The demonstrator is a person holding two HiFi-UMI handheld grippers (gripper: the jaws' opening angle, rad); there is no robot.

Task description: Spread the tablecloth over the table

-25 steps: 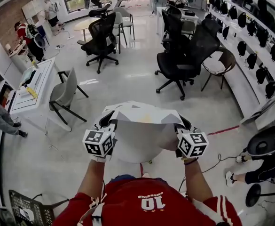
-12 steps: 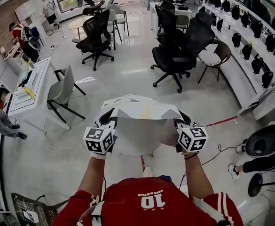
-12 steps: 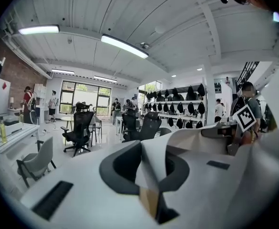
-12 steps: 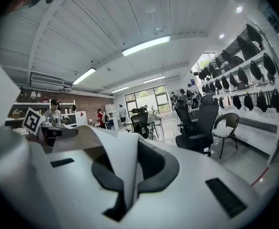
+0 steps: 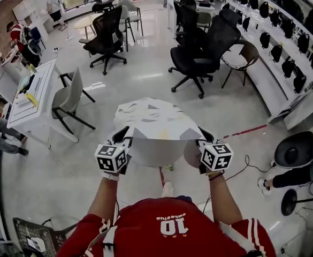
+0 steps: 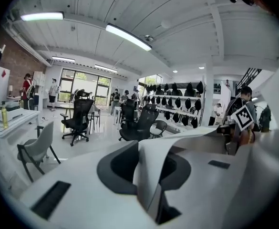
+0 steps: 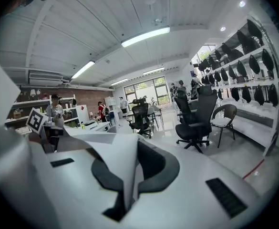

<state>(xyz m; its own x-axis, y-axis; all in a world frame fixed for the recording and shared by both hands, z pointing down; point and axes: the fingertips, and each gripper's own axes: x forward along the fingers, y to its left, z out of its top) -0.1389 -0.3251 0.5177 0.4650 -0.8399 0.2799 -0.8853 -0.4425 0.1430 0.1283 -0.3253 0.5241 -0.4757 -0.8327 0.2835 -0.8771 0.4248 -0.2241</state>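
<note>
The white tablecloth [image 5: 152, 119] with faint grey shapes lies stretched over a small round white table, whose near rim [image 5: 155, 157] shows below it. My left gripper [image 5: 125, 136] is at the cloth's near left corner. Its jaws are opening, with the cloth edge [image 6: 149, 166] still between them and a dark gap beside it. My right gripper [image 5: 203, 138] is shut on the near right corner, where the cloth [image 7: 125, 171] runs down into the closed jaws. Each gripper view shows the other gripper's marker cube across the cloth.
Black office chairs [image 5: 195, 52] stand beyond the table and a grey chair [image 5: 70, 98] stands at its left beside a white desk [image 5: 32, 98]. A shelf of black headgear [image 5: 284, 47] lines the right wall. A red floor line [image 5: 248, 131] and another black seat [image 5: 298, 155] lie at the right.
Both grippers moved forward and down with the cloth, which now reaches farther across the table and lies flatter.
</note>
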